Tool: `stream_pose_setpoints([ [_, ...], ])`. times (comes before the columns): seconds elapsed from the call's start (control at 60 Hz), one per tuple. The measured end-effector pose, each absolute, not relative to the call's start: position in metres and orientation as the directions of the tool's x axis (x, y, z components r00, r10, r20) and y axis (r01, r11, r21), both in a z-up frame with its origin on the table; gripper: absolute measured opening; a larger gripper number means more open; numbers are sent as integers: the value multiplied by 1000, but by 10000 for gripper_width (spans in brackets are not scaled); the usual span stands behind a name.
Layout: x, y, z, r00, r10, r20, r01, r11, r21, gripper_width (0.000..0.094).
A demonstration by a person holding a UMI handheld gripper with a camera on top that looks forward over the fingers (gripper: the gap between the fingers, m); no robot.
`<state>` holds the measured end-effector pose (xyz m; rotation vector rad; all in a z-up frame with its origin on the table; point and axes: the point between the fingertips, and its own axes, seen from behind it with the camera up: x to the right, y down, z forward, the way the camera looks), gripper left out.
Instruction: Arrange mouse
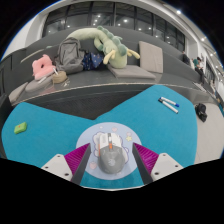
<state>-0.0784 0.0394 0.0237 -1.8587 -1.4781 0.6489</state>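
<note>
Down at the near edge of the teal mat, the gripper held its two fingers spread, the magenta pads facing inward on either side. Between them sat the mouse, a grey one with a paler top, resting on the mat's lighter blue patch. Whether the pads actually touched the mouse's flanks could not be told; a thin gap seemed to remain on each side, so the fingers stood about it rather than pinching it. Left of the mouse, well apart from it and near the mat's left end, lay a small green block. Beyond the mouse and to its right, a white pen with a blue tip lay slantwise on the mat. Farther right of the pen, at the mat's far right end, a small dark object stood; what it was could not be made out. Beyond the mat ran a dark table, and behind that a grey sofa. On the sofa, far beyond the mouse, lay a pale green plush toy, with a pink cushion off to its left.
</note>
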Motion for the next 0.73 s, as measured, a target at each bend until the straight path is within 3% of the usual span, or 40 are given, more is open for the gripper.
stream_pose_setpoints([
  [0.15, -31, 18, 99, 249, 967, 59, 612, -110, -783, 849],
  [0.317, 31, -21, 146, 260, 965, 35, 595, -131, -793, 850],
  [0.733, 107, -33, 135, 259, 961, 99, 644, -96, -759, 849],
])
